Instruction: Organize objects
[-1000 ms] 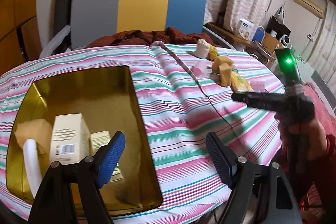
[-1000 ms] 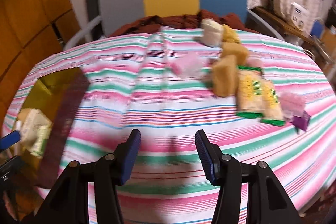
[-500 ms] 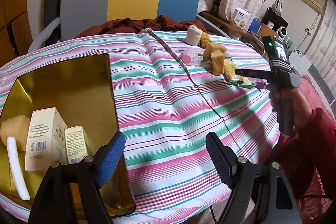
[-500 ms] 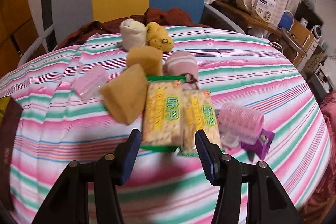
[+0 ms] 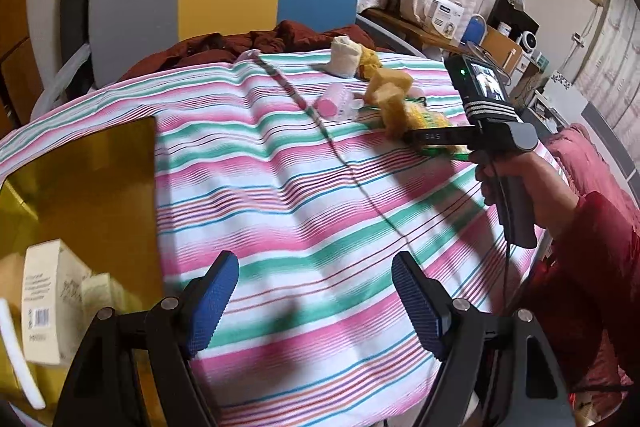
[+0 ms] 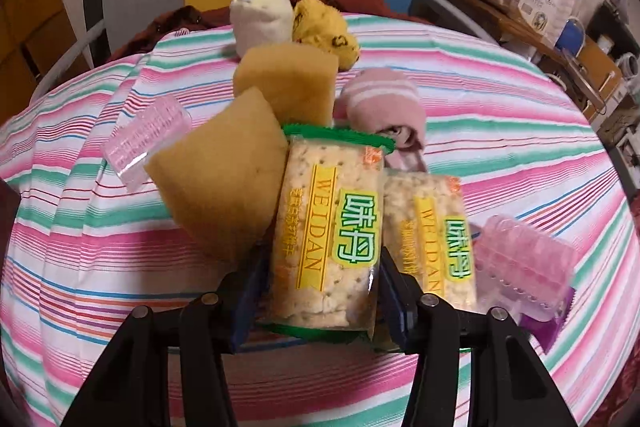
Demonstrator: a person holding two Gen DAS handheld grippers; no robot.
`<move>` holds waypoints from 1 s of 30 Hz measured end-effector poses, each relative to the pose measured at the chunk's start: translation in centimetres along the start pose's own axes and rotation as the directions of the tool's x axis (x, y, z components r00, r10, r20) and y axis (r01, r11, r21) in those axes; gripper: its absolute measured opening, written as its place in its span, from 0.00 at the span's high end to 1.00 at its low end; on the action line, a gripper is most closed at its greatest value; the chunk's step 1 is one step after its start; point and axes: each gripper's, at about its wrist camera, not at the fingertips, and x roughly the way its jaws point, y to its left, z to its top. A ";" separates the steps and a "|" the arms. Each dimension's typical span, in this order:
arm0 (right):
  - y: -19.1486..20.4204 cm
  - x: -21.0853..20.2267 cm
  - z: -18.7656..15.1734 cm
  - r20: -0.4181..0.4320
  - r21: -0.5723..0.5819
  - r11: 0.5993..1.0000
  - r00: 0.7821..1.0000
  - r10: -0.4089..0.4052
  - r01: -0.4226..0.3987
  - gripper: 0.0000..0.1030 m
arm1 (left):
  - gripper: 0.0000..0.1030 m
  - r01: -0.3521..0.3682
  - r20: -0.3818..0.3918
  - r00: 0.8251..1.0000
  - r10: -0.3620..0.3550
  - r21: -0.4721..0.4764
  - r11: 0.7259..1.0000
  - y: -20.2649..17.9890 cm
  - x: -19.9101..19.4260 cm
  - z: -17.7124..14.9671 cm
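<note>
On the striped counter [image 6: 100, 267], the right hand-held gripper [image 6: 320, 291] is closing around a cracker packet [image 6: 328, 239]; the sponge [image 6: 220, 179] touching it could drag along. The left hand-held gripper [image 5: 316, 299] gapes empty.

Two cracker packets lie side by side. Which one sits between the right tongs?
The cracker packet beside the sponge sits between the closing right tongs; the other packet, next to the pink roller, lies outside them.

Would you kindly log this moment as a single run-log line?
right gripper: closing around cracker packet | left gripper: open, empty, over striped tablecloth | gold tin: holds boxes
</note>
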 end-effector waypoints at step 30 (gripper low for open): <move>-5.0 -0.8 -0.8 -0.133 0.241 0.967 0.984 0.119 -0.084 0.55 | 0.22 -0.052 -0.002 0.999 0.054 0.216 0.975 -10.0 15.2 13.3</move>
